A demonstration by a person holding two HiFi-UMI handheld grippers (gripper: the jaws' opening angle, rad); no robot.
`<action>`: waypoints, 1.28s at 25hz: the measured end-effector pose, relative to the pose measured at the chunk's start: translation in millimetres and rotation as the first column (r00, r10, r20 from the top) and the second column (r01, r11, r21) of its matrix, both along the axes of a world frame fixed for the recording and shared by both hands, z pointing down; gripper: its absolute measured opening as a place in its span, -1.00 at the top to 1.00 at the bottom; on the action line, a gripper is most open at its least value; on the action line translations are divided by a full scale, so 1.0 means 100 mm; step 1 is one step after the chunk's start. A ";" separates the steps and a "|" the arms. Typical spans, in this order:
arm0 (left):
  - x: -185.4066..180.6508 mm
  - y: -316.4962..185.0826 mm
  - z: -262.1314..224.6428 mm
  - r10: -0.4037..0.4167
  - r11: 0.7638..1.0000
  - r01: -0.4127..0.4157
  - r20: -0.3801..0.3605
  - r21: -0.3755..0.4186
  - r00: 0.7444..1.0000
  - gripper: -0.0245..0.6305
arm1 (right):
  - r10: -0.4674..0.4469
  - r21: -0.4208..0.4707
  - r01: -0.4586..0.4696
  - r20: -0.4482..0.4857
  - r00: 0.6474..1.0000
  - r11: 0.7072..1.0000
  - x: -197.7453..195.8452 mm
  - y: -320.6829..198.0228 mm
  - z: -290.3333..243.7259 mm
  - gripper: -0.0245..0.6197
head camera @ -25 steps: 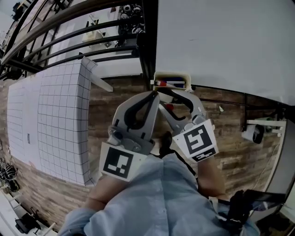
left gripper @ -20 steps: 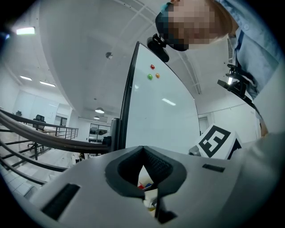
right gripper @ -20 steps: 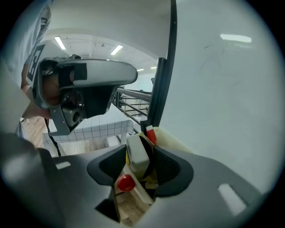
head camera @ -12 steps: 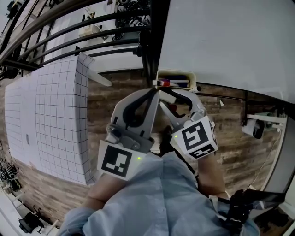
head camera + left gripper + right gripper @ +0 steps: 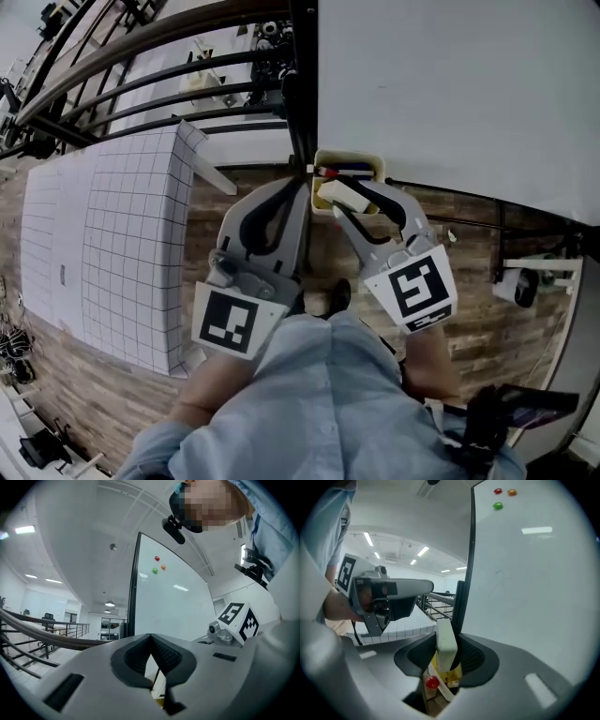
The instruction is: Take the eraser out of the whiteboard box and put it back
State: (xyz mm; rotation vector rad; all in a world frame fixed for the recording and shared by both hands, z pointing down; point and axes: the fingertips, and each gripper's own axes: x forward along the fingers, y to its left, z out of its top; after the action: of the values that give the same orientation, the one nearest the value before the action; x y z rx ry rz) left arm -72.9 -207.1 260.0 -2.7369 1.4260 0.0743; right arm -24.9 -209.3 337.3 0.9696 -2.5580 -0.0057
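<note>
In the head view my right gripper (image 5: 345, 195) holds the white eraser (image 5: 330, 191) just in front of the cream whiteboard box (image 5: 349, 159). The box hangs at the lower left corner of the whiteboard (image 5: 450, 84) and has markers in it. The right gripper view shows the eraser (image 5: 446, 641) upright between the pads, whose jaws are closing on it. Below it are the box (image 5: 453, 675) and a red marker cap (image 5: 432, 682). My left gripper (image 5: 304, 186) is shut and empty, its tips (image 5: 150, 638) meeting just left of the box.
A white gridded panel (image 5: 112, 234) leans at the left over the wood-pattern floor (image 5: 253, 187). Dark railings (image 5: 141, 66) run behind it. A small white device (image 5: 517, 270) sits on the floor at the right. Red, green and orange magnets (image 5: 498, 506) dot the board.
My right gripper has lifted a little, and the eraser now shows plainly between its jaws in front of the box. The left gripper has risen slightly alongside it.
</note>
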 end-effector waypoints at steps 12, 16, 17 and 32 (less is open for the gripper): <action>0.29 0.38 -0.34 -0.036 0.993 0.033 0.026 0.116 0.999 0.93 | -0.021 0.161 0.000 0.127 0.992 0.987 0.32 0.35 -0.73 0.49; 0.34 0.47 -0.38 -0.040 0.991 0.036 0.032 0.132 0.999 0.93 | -0.028 0.173 0.004 0.137 0.990 0.985 0.38 0.40 -0.78 0.49; 0.35 0.48 -0.40 -0.043 0.990 0.039 0.026 0.136 0.999 0.93 | -0.030 0.175 0.006 0.139 0.990 0.985 0.39 0.40 -0.78 0.49; 0.34 0.37 -0.34 -0.049 0.992 0.047 0.015 0.115 0.999 0.93 | -0.029 0.159 0.008 0.130 0.991 0.987 0.42 0.28 -0.71 0.49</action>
State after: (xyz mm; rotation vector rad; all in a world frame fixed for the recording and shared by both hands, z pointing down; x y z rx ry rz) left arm -39.0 -170.6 226.3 -2.6038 1.4353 0.1262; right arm 17.0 -181.2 266.5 1.0356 -2.7211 -0.1568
